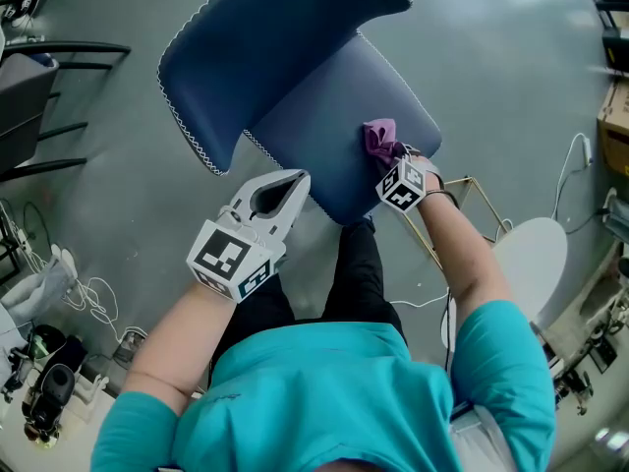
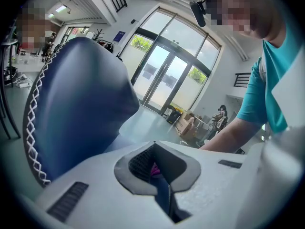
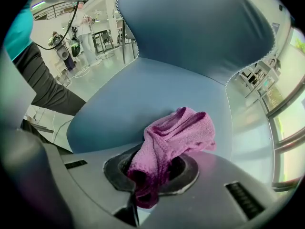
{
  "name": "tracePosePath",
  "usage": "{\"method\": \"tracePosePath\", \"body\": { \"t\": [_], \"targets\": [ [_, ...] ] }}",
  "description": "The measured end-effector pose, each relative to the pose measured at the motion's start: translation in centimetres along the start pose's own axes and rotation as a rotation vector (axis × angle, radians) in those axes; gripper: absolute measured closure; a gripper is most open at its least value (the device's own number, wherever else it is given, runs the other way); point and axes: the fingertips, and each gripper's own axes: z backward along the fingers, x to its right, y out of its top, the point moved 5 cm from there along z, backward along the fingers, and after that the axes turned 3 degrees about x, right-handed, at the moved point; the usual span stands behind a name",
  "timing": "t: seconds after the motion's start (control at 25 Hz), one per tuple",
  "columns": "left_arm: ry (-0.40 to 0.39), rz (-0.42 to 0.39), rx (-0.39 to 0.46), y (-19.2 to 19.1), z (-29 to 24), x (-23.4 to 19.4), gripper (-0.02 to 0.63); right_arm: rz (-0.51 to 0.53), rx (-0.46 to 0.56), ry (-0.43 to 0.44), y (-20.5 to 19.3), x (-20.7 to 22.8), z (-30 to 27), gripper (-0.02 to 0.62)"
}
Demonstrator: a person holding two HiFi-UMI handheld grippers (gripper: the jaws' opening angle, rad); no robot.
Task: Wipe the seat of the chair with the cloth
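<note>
Wiping step, I judge: the right claw (image 3: 143, 194) pinches the purple cloth (image 3: 178, 130) on the chair seat (image 1: 334, 116); the left claw (image 2: 164, 194) is pressed together, empty; next, sweep the cloth ahead.

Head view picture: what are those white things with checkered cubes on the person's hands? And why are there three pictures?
They are grippers: pinching tools with two jaws, one held in each hand. The head view comes from a camera worn by the person, looking down at a blue chair. The other two pictures come from cameras riding on each gripper. The right gripper pinches a pink cloth lying on the seat. The left gripper is shut on nothing, beside the seat's edge.
</note>
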Motion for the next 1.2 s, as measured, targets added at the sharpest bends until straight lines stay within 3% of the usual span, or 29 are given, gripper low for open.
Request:
{"method": "tracePosePath", "body": {
  "t": [1.2],
  "targets": [
    [0.041,0.0,0.009,-0.3,1.4,-0.9,0.601,-0.126,-0.074,0.024,-5.0,-2.3,2.4,0.545]
  ]
}}
